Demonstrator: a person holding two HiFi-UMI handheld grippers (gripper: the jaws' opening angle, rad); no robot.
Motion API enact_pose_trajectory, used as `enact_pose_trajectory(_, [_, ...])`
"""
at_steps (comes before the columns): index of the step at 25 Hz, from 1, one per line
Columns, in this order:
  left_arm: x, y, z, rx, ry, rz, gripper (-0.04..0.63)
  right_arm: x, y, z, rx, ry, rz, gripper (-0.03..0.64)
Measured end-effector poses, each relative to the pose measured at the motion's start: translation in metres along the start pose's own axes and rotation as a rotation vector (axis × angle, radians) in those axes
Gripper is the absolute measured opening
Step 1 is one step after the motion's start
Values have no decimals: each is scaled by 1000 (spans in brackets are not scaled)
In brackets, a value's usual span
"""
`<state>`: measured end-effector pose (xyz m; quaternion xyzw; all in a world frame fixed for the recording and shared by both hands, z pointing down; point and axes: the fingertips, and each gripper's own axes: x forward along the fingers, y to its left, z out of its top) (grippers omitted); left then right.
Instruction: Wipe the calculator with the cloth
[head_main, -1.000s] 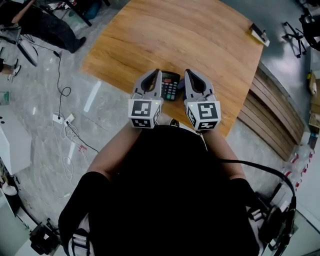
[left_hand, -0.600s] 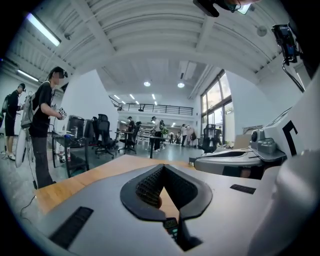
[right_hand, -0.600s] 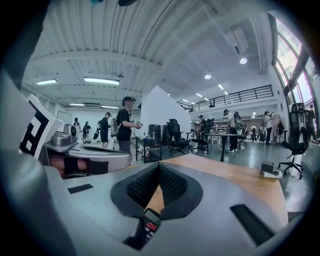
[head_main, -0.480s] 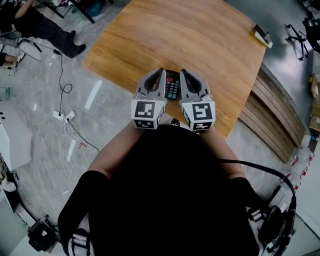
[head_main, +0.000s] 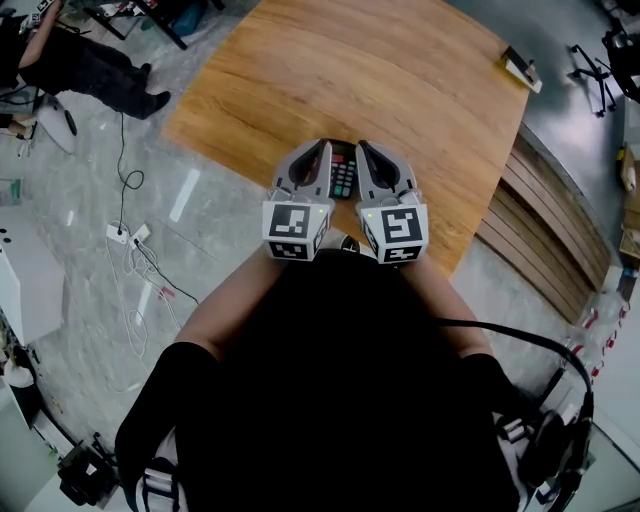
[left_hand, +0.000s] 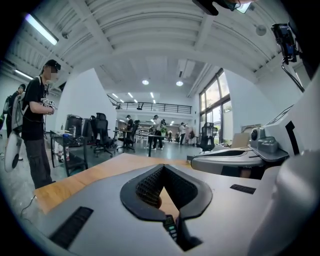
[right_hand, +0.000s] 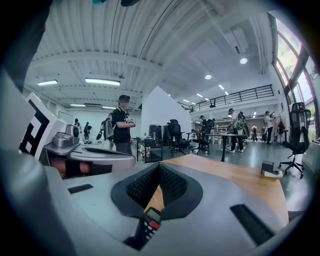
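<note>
Left claw (head_main: 320, 150): jaws drawn fully together, pads meeting, nothing gripped. Right claw (head_main: 364, 150): likewise closed and empty. Both were held close in front of the person's body, side by side and pointing nearly level across the table (head_main: 400, 80). I judged this a parked posture rather than a working one.

Calculator (head_main: 343, 170): it lay flat on the table at the near edge, about 6 o'clock on the tabletop, keys upward. In the head view it showed through the gap between the two claws, with the left claw at its 9 o'clock and the right at its 3 o'clock. Each gripper view caught only a sliver of it low down behind the closed pads, so it sat beneath the claws rather than between any jaws. Whether either claw touched it could not be settled.

Cloth: not found in any view — not in a claw, nor on the visible tabletop.

Assessment: with no cloth present and both claws empty, the scene fitted either a stage ahead of taking up the cloth or one after wiping, with the cloth put aside.

Beyond: a small pale object (head_main: 520, 68) sat at the table's far right corner, about 1 o'clock. A person (left_hand: 37, 125) stood at the 9 o'clock side — clear of the work.
</note>
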<state>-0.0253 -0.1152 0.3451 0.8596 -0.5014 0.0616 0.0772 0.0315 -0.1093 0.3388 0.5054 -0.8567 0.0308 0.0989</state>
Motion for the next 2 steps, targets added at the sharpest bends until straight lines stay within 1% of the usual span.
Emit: enact_pose_trajectory(2, [-1,-1,-1,0,3,-2,6,-1,2,0,-1,-3,1,15])
